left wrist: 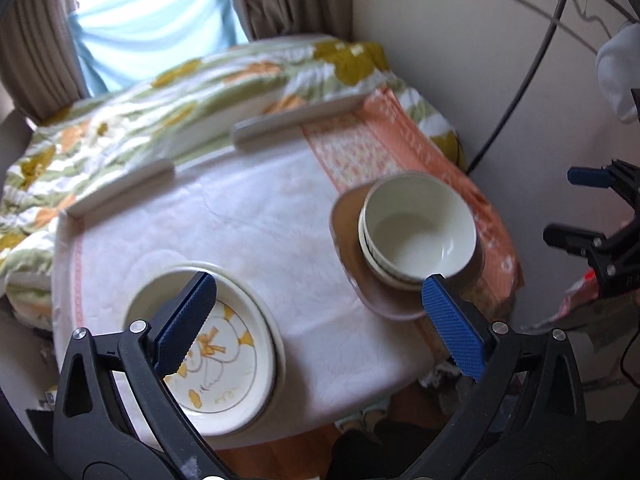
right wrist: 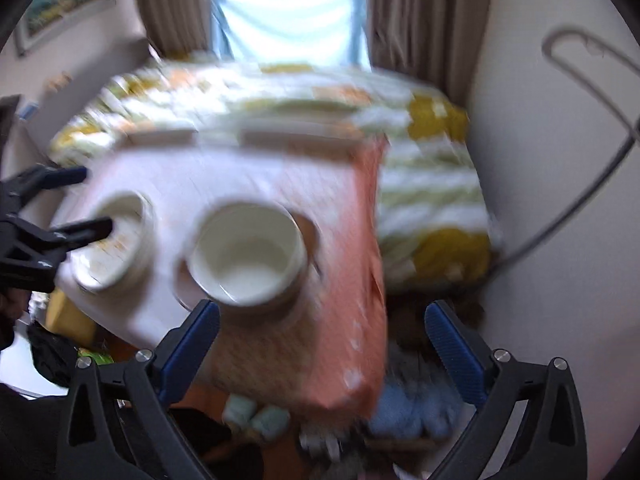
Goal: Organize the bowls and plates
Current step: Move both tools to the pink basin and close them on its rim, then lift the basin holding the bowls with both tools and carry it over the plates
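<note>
Bowls (left wrist: 418,227): nested on a brown plate (left wrist: 348,236) near the table's right edge (left wrist: 404,372).
Plates (left wrist: 224,360): stacked at the front left.
Left gripper (left wrist: 320,332): jaws apart, empty.
Right gripper (right wrist: 322,354): jaws apart, empty.
Risk: a nudge could tip the bowls over the edge.

Left gripper (left wrist: 320,332): jaws spread wide, nothing between the blue pads (left wrist: 454,324), angled steeply down. Right gripper (right wrist: 322,354): also wide apart and apparently empty, though its view is blurred; same downward tilt.
</note>
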A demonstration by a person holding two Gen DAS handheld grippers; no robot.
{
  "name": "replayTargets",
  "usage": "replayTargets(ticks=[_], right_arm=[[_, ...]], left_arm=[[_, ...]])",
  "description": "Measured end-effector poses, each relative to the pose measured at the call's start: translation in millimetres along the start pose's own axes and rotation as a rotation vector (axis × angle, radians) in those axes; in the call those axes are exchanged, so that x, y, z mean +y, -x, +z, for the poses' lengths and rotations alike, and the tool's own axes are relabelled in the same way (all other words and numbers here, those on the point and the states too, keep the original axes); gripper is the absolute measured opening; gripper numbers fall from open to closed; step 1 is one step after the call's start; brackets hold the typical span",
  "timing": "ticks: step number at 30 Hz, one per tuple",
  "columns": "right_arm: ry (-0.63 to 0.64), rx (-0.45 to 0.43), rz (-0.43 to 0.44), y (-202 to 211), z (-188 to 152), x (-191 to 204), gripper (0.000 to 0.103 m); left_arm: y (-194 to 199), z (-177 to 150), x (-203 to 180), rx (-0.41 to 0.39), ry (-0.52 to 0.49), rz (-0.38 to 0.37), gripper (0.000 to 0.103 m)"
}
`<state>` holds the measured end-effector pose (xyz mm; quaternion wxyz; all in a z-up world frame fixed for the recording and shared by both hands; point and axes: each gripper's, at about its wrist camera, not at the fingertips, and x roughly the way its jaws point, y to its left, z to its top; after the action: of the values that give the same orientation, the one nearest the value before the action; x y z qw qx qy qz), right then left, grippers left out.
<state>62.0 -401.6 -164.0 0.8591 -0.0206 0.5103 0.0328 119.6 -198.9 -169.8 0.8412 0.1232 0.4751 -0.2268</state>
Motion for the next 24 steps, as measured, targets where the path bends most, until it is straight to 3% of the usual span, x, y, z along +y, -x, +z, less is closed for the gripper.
replayTargets(ticks=[8,11,18,24], right_arm=[[-0.037,0.196,0.001,-74,-3,-12,0.101],[-0.015,0.244,0.004,-94,-4,-11,0.088],[0.042,0.317,0.048,-121,2,-2,0.065],[0.078,0.339,0.074,-137,4,-1,0.054]], left_arm=[[-75,-10,-3,0.180,-0.069,-0.031,0.102],[-90,-10,-4,0.218,-0.082,-0.047,0.100],[-112,-6,-9,0.289,-0.086,-0.102,0.077],[-132,-3,-16,0.316,-0.089,-0.099,0.063]])
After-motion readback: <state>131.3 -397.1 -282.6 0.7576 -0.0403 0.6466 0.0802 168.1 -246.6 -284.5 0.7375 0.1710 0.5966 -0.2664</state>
